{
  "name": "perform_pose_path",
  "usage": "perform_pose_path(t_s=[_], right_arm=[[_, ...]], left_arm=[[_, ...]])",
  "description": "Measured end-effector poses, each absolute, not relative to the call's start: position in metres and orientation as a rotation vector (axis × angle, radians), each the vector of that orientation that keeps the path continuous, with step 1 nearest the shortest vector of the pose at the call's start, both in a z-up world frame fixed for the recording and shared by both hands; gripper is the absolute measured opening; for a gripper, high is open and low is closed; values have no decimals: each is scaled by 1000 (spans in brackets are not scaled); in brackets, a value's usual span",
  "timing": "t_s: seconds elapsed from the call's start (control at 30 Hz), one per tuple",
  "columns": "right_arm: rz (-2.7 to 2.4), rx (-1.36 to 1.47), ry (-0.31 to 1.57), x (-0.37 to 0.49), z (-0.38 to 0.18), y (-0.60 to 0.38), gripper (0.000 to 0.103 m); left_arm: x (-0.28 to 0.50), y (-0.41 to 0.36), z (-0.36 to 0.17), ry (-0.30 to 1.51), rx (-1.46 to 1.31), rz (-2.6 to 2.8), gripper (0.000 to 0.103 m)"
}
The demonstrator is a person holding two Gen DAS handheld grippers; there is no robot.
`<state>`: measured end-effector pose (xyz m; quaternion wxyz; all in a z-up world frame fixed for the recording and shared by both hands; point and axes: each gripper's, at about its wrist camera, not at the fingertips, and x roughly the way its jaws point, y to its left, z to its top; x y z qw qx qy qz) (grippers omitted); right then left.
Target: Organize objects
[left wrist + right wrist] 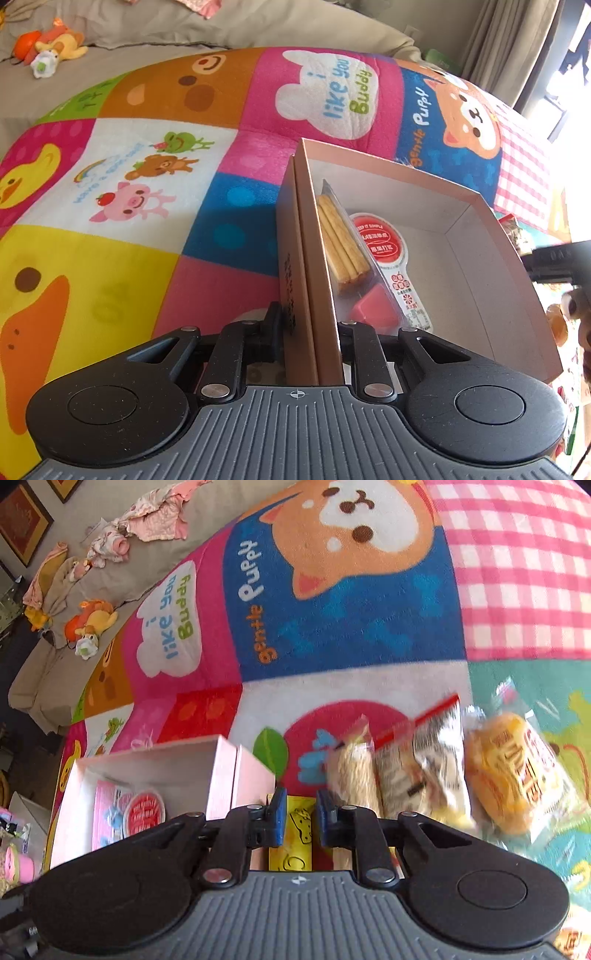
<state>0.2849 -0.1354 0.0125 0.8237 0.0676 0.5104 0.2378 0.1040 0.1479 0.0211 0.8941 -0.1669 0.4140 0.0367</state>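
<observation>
Risk note: left gripper [309,325] is clamping the near wall of the pink cardboard box [491,236]; right gripper [298,812] is pinching a yellow printed packet [291,845].
Thin wall is likely buckling or tipping under a hard squeeze, spilling the clear-wrapped biscuit-stick pack [343,243]; box is sitting on the patchwork cartoon blanket [147,177], clear-bagged snacks [443,768] lying nearby.

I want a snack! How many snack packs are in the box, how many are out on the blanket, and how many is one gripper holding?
In the pink box: 1 biscuit-stick pack
On the blanket: 3 clear packs
In the right gripper: 1 yellow pack
Total: 5
</observation>
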Motion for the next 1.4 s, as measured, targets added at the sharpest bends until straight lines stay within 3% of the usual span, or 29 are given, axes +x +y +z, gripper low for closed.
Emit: perform_pose_path(t_s=[0.23,0.47,0.53,0.6,0.67,0.93,1.2,1.4], right_arm=[[573,27,1072,199,15,-168,18],[365,-403,809,117,29,-190,26],[358,-301,816,110,40,-214,42],[336,-204,802,100,49,-238,74],[292,-147,776,86,54,-258,81],[316,38,874,43,20,-275,82],[312,53,867,36,-3,-257,103],[276,34,824,30,-8,-251,103]], left_arm=[[104,145,22,856,-340,91,21],[104,145,22,859,-341,101,21],[104,145,22,858,-340,101,21],[104,145,22,859,-341,102,21],[104,145,22,859,-342,104,21],[102,144,22,865,-341,106,21],[101,145,22,861,-349,104,21],[100,145,21,859,-352,104,21]])
